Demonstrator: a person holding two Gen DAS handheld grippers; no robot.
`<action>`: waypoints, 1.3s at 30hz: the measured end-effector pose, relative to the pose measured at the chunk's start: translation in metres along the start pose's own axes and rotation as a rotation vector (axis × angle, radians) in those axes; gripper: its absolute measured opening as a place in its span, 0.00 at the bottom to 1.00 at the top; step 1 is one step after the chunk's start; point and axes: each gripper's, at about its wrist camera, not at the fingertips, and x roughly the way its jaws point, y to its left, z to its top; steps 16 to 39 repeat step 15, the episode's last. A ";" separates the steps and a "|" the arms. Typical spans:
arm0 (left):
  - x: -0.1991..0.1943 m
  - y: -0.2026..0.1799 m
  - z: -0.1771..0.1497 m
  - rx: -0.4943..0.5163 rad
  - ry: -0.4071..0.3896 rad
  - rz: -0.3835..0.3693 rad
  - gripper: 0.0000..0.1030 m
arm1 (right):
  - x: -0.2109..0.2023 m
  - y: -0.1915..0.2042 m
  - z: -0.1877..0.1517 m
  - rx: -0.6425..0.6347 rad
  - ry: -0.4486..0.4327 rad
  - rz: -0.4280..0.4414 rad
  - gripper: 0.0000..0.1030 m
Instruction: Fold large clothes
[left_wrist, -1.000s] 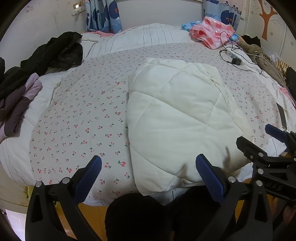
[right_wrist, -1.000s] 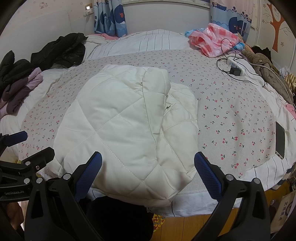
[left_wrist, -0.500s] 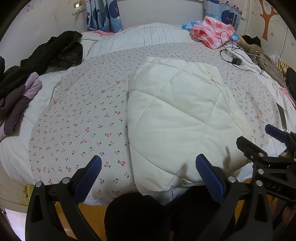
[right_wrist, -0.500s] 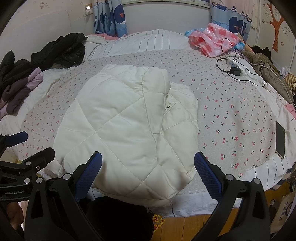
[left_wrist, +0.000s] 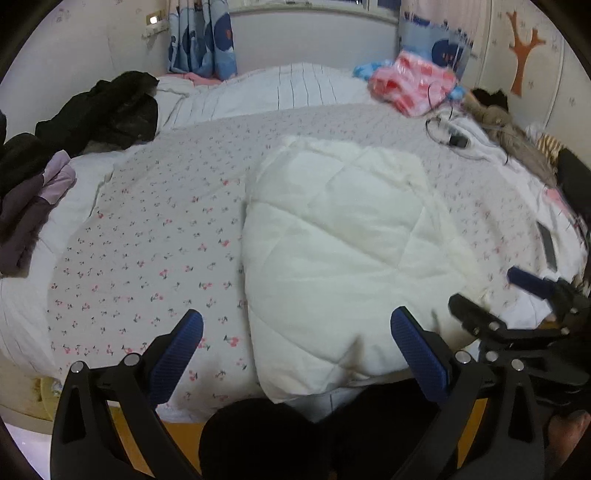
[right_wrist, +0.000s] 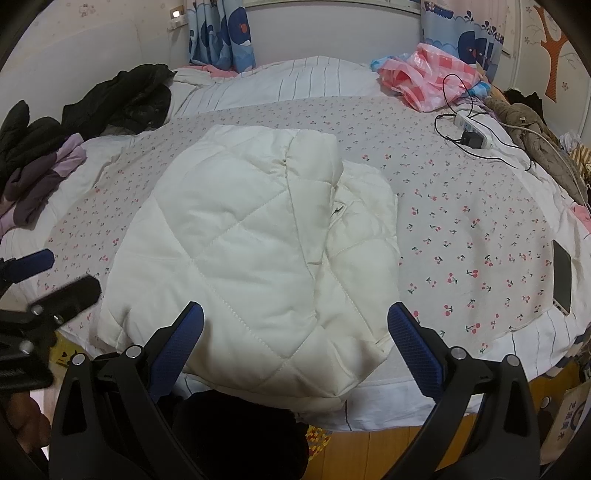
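The folded white quilted jacket (right_wrist: 258, 236) is laid on the bed (right_wrist: 461, 229), just ahead of the left tongs (left_wrist: 295, 343) and right tongs (right_wrist: 295, 332), both spread wide, nothing gripped.

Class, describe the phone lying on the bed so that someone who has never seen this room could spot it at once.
Start at the bed with its cherry-print cover. Move from the white quilted jacket to the bed's right edge. There lies the phone, a flat dark slab, the only hard, glossy thing among soft fabrics.
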 end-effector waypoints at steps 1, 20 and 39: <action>-0.001 0.000 0.001 0.003 -0.005 0.006 0.95 | 0.000 0.000 0.000 0.001 0.000 0.000 0.93; 0.006 0.001 0.001 -0.001 0.019 0.110 0.95 | -0.005 0.001 0.001 0.002 -0.008 -0.002 0.93; 0.006 0.001 0.001 -0.001 0.019 0.110 0.95 | -0.005 0.001 0.001 0.002 -0.008 -0.002 0.93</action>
